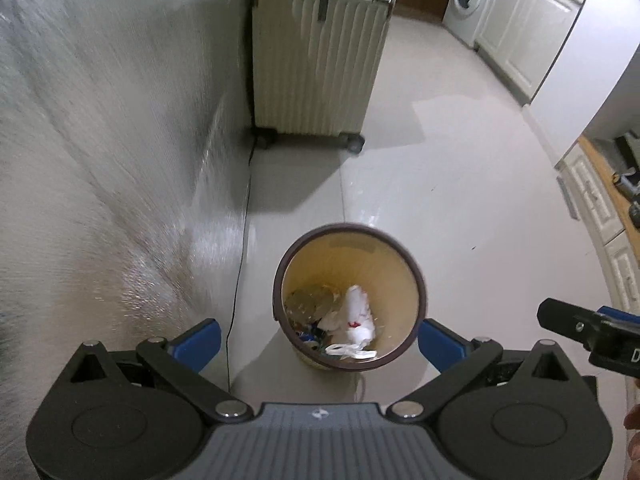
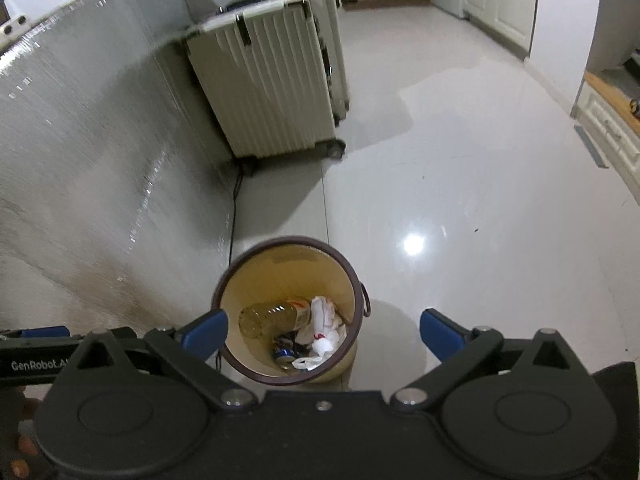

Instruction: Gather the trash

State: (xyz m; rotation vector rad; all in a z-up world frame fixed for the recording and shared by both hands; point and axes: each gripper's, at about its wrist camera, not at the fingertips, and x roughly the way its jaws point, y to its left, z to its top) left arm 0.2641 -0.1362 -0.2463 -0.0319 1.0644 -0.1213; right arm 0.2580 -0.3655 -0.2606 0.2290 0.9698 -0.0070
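The bin (image 1: 349, 296) stands on the floor (image 1: 460, 208) beside the foil-clad wall (image 1: 100, 160), near a suitcase (image 1: 316, 64), mouth up so dropped waste falls straight in. Trash (image 1: 352, 320) lies at its bottom: a bottle (image 2: 272, 318), crumpled paper, a can. Left gripper (image 1: 318, 338) and right gripper (image 2: 324, 334) hang above the bin with fingers spread wide and empty, which suggests the load has been let go.

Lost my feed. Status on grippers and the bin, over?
Left gripper and right gripper open, empty, above the bin. Trash inside. Suitcase stands beyond, nothing blocking.
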